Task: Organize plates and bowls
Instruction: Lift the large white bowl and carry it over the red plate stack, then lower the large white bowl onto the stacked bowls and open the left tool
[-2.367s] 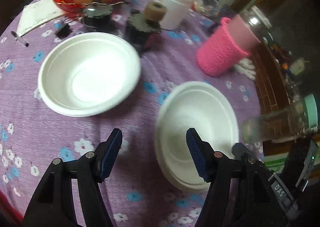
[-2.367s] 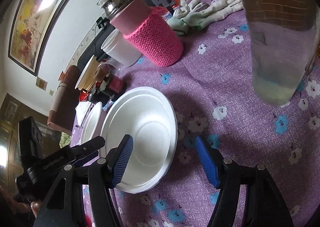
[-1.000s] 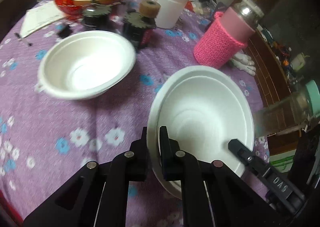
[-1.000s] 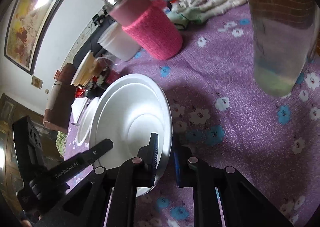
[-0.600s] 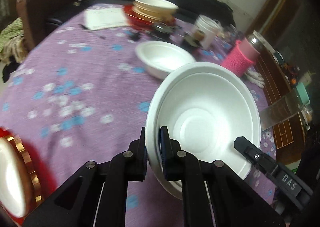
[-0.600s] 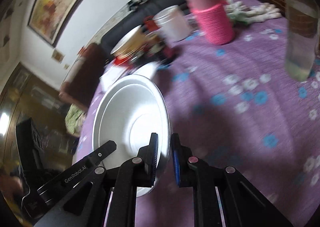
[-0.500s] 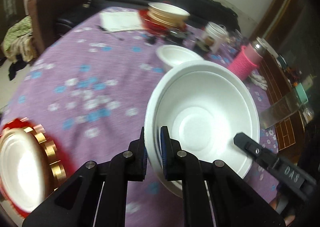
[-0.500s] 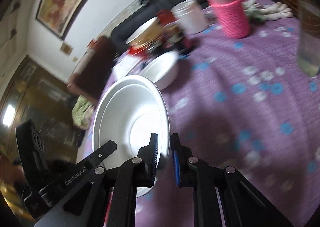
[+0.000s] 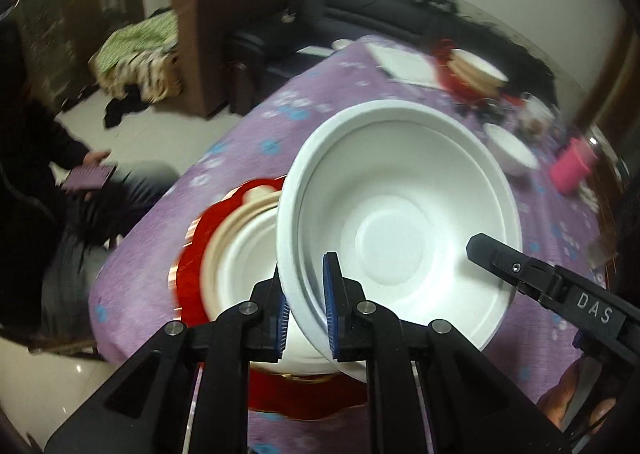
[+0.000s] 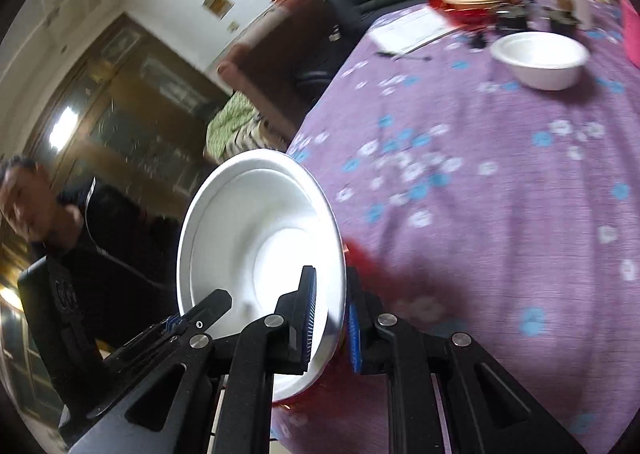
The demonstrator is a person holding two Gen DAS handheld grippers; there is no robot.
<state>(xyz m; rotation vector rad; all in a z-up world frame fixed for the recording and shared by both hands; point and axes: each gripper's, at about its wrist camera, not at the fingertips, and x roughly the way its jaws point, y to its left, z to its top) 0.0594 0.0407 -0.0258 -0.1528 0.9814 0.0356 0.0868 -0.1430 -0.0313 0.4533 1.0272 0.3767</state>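
Evidently both grippers, left gripper and right gripper, are clamping their fingers on the white bowl, carrying it above the near-left plate stack on the desk; lowering comes next.

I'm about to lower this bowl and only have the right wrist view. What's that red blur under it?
Observer: A red plate carrying a beige bowl, with a white bowl nested inside. The left wrist view shows it.
Operator: Is my bowl centred over it?
Observer: No. In that view the held bowl covers only the stack's right side.
Operator: Is the left grip okay?
Observer: The left gripper is shut on the near rim, with one pad inside and one outside.
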